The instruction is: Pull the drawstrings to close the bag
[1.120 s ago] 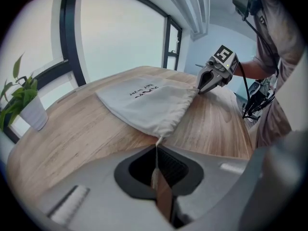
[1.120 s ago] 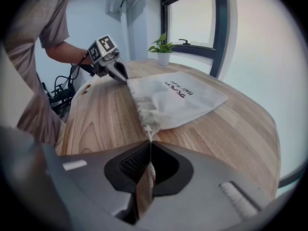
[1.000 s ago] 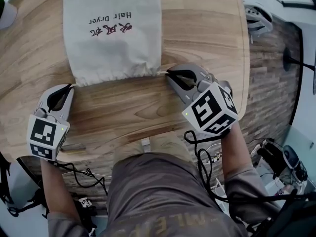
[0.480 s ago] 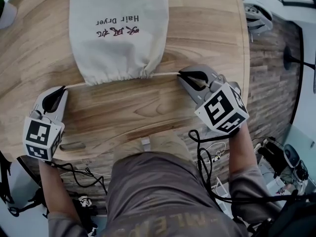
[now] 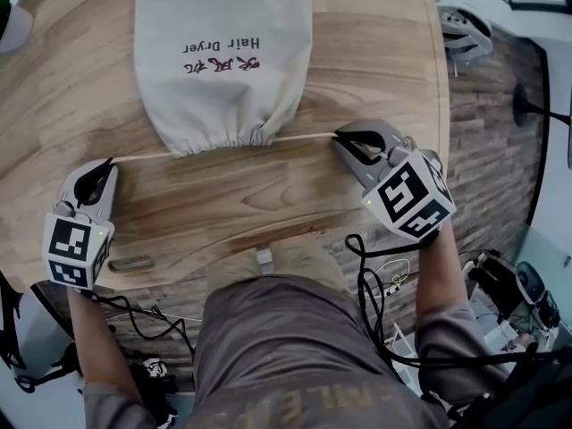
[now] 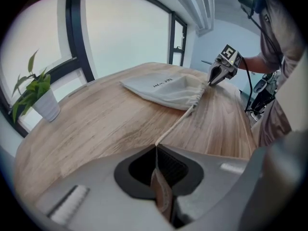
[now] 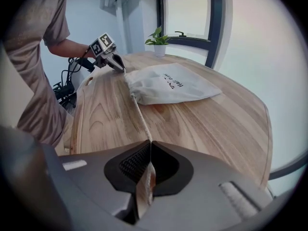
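Bag [image 5: 223, 61] is laid flat on the round wooden table [image 5: 384, 52], printed side up, with its gathered mouth turned toward the person. Two cords are drawn out of the puckered mouth, one to each side. The left drawstring [image 5: 143, 156] is stretched taut across the wood to the left hand-held gripper [image 5: 111, 162], whose jaws are closed on it. In the left gripper view the cord is seen pinched between the pads, with its end hanging behind them. The right drawstring [image 5: 306, 137] is likewise stretched straight to the right hand-held gripper [image 5: 339, 135], whose jaws are pressed together on the cord. Both grippers are held low over the table near its front edge, well apart, with the bag's mouth between them. The mouth is bunched into tight folds; whether it is fully closed cannot be told. A plant [image 6: 37, 97] in a white pot is seen at the table's edge near the window.
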Tool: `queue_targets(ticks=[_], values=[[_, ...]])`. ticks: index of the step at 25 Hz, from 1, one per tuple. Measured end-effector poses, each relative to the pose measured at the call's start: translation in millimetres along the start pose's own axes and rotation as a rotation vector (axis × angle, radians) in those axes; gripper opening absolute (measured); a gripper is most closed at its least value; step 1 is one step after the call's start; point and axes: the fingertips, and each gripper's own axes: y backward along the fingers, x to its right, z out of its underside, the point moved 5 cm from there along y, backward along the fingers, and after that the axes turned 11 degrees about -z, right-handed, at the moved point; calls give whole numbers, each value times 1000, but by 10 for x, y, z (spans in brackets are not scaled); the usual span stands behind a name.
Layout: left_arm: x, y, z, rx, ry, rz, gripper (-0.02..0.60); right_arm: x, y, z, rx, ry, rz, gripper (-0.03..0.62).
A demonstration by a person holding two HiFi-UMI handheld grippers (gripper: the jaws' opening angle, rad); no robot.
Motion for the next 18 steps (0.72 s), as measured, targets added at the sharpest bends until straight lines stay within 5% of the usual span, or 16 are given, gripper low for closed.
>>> queue_targets(ticks=[5,7,9,18], values=[[73,-3,7,-1,10,2,39,-34,-16,2,35,-19,48,50],[141,39,25,-22,-1,16,183,-73,-15,-14,38,-21,41,160],[212,120,33,-37,-15,17,241,-122,18,-85,49,-8,32,221],[442,328,-266,46,4,23,245,-257,191,-597,136,101,37,216]])
